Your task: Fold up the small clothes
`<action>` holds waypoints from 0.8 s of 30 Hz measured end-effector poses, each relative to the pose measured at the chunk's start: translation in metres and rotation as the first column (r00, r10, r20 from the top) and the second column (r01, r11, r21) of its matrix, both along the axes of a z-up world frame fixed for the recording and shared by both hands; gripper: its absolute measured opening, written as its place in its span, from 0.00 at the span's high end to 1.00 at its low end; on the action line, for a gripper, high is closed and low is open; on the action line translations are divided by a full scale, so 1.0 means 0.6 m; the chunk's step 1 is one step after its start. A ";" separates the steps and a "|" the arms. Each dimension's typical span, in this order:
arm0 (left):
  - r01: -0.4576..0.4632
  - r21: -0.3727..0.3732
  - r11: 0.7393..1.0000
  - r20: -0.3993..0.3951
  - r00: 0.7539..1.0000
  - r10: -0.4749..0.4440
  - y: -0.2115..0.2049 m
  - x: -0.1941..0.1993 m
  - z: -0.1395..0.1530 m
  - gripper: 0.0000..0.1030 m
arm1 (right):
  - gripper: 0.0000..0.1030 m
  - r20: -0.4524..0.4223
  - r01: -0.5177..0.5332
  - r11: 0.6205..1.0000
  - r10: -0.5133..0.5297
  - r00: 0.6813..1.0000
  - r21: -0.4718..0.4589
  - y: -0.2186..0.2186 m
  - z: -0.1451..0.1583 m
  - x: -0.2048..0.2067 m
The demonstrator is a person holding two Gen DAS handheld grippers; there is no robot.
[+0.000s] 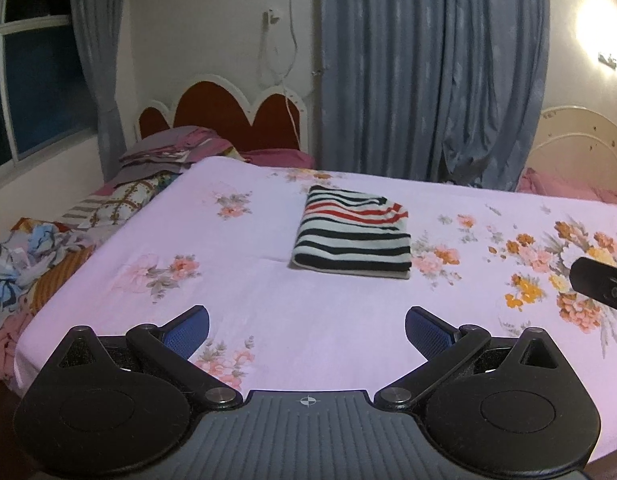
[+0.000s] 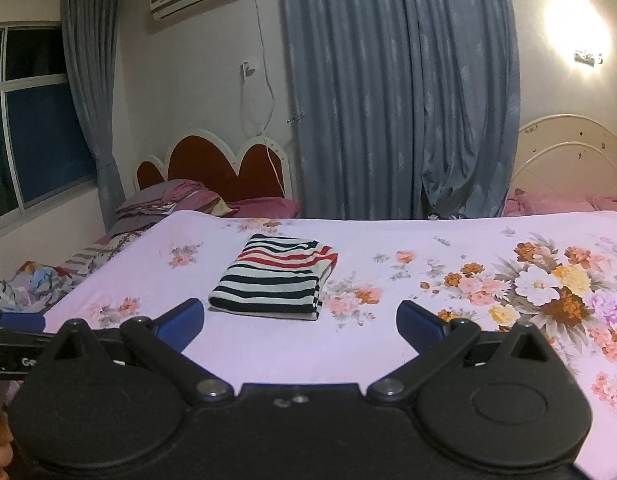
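Note:
A striped garment [image 1: 353, 233], black, white and red, lies folded into a neat rectangle on the pink floral bedsheet [image 1: 268, 304]. It also shows in the right wrist view [image 2: 274, 276]. My left gripper [image 1: 307, 330] is open and empty, held back from the garment above the near part of the bed. My right gripper [image 2: 300, 322] is open and empty too, near the garment's front edge and a little to its right. The right gripper's body [image 1: 600, 282] shows at the right edge of the left wrist view. The left gripper's blue fingertip [image 2: 22, 322] shows at the left edge of the right wrist view.
A heap of loose clothes [image 1: 32, 256] lies left of the bed, with stacked pillows [image 1: 164, 152] by a red headboard [image 1: 236, 114]. Grey curtains [image 1: 428, 72] hang behind the bed. A cream headboard [image 2: 572, 160] stands at the far right.

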State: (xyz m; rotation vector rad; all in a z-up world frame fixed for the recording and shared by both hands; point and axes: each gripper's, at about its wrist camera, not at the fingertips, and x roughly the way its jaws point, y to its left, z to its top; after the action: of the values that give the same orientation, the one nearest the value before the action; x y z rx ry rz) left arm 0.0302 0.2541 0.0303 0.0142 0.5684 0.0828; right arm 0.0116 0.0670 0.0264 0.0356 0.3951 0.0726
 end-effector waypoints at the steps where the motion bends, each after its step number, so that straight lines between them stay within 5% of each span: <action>1: 0.000 -0.003 1.000 0.002 1.000 0.000 -0.001 -0.003 0.001 0.00 | 0.01 0.003 -0.002 1.000 0.002 1.000 0.001 0.000 0.000 -0.002; 24: -0.001 0.005 1.000 0.046 0.999 0.001 0.007 -0.020 0.018 0.00 | 0.01 -0.005 -0.003 1.000 0.003 1.000 -0.002 0.014 -0.006 -0.007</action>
State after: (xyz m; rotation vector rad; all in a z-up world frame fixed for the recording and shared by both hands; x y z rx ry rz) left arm 0.0183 0.2581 0.0413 0.0166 0.5225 0.0852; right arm 0.0075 0.0753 0.0227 0.0335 0.4002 0.0749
